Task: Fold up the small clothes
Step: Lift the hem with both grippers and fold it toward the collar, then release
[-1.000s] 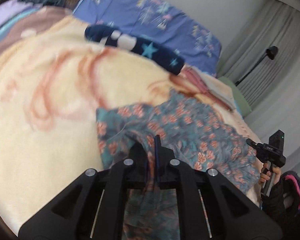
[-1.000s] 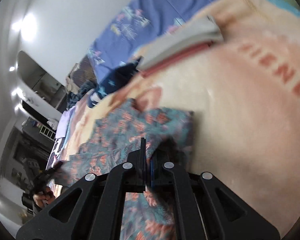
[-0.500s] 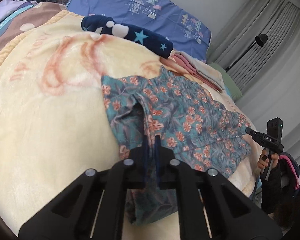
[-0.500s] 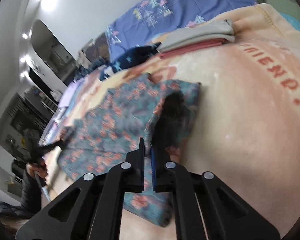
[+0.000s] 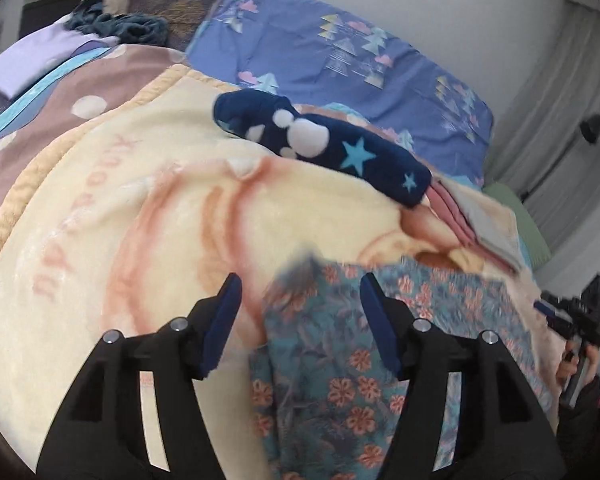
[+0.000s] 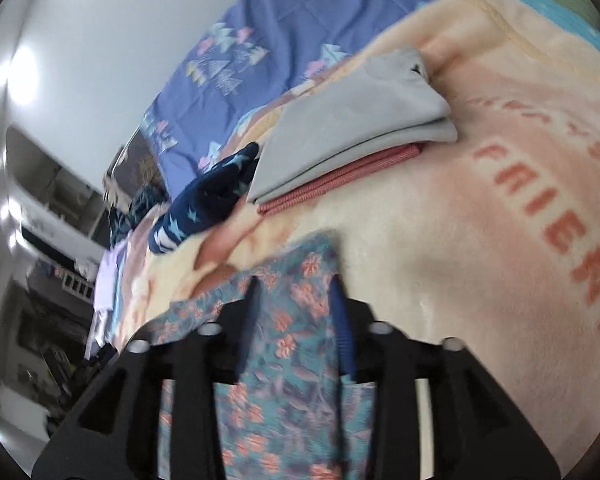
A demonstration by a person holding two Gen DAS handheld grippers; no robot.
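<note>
A change is seen across the last second: both tools were pressed together on the floral garment [image 5: 340, 360], and now both are spread. The left gripper [image 5: 300, 320] is shown with its blue pads wide apart, the cloth's upper corner lying free between and beyond them. The right gripper [image 6: 296, 320] is likewise parted, though less widely, with nothing pinched; the fabric passes beneath and between its fingers. It is judged that a fold has just been laid down and let go, so that the garment rests on the cream blanket [image 5: 120, 220] under its own weight.

The garment is found at 5 o'clock in the left wrist view and at 6 o'clock in the right wrist view. A teal ground with orange-pink flowers is shown, and a doubled edge is suggested along its left side in the left view, though blur keeps the layers from being told apart. Its far corner is smeared by motion.

At 1 o'clock of the left view a navy star-printed piece [image 5: 320, 148] is laid, and beside it a grey and pink folded stack [image 6: 352, 128] is seen, well apart from the floral piece. Further folds are probably needed before the garment matches that stack.
</note>
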